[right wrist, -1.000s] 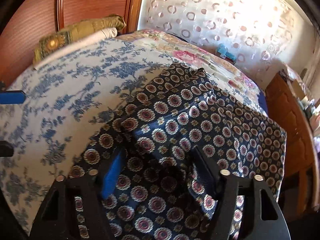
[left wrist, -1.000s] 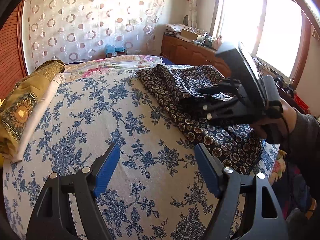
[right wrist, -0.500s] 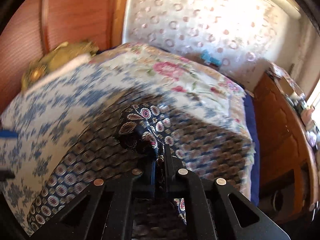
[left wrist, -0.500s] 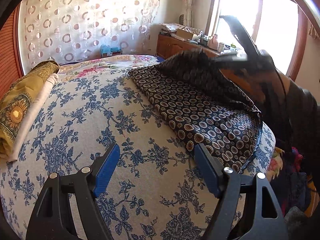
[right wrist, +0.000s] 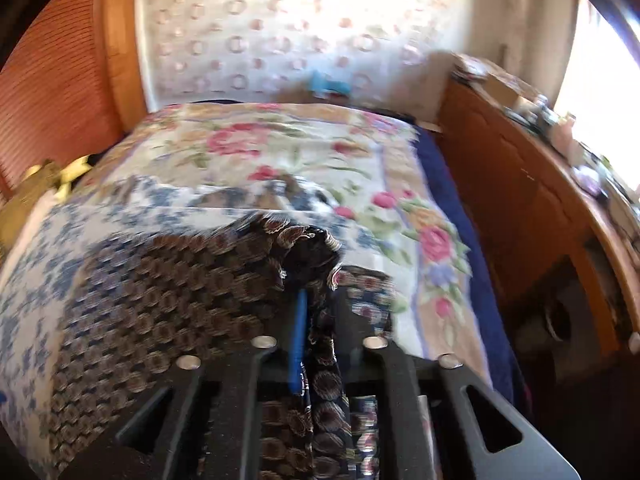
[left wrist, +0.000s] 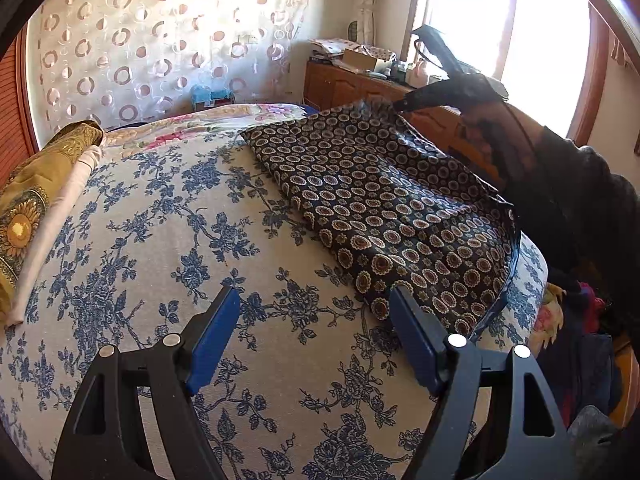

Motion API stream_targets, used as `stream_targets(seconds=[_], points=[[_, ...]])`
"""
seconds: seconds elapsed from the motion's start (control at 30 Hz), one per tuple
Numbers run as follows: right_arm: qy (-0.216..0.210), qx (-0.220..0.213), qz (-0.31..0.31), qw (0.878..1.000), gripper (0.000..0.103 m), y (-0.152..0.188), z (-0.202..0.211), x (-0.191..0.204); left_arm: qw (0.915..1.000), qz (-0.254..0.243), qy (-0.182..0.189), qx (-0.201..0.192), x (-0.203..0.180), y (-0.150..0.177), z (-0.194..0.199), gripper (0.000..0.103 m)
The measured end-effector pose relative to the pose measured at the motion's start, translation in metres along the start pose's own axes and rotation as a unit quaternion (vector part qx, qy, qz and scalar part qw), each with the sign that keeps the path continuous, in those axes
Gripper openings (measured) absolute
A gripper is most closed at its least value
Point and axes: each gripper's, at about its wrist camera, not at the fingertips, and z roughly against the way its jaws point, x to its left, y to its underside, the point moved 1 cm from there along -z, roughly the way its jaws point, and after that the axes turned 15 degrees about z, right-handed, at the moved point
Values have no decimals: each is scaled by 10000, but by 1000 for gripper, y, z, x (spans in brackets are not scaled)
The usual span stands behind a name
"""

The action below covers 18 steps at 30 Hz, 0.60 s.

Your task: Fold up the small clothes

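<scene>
A dark navy garment with round medallion print (left wrist: 384,204) lies spread on the right half of the bed. My right gripper (right wrist: 316,280) is shut on a bunched edge of this garment (right wrist: 308,240); in the left wrist view the right gripper (left wrist: 404,104) holds the garment's far corner lifted above the bed. My left gripper (left wrist: 314,320) is open and empty, low over the near part of the bed, with its right finger (left wrist: 412,332) beside the garment's near corner.
The bed has a blue floral cover (left wrist: 160,240) and a pink floral quilt (right wrist: 304,152) at the far end. Folded gold and white cloths (left wrist: 28,208) lie at the left edge. A wooden cabinet (left wrist: 352,84) with clutter stands under the window; clothes pile (left wrist: 588,320) by the bed's right side.
My right gripper closed on the garment, then lifted and pulled its folded part toward the far right, spreading it flatter. My left gripper stayed open and hardly moved.
</scene>
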Motion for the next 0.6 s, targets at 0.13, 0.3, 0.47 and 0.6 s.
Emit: stream_targets(seconds=[0.13, 0.3, 0.47, 0.6], points=[[309, -64, -92, 9995, 34, 1, 11, -1, 10000, 7, 5, 6, -1, 0, -2, 78], [-209, -243, 197, 9993, 35, 9, 22, 24, 10000, -34, 7, 21, -8, 2, -3, 78], [-667, -472, 430, 9957, 46, 40, 42, 53, 10000, -85, 9, 31, -12, 4, -5, 78], [-791, -550, 682, 9930, 50, 74, 65, 75, 9999, -114, 39, 40, -17, 7, -6, 78]])
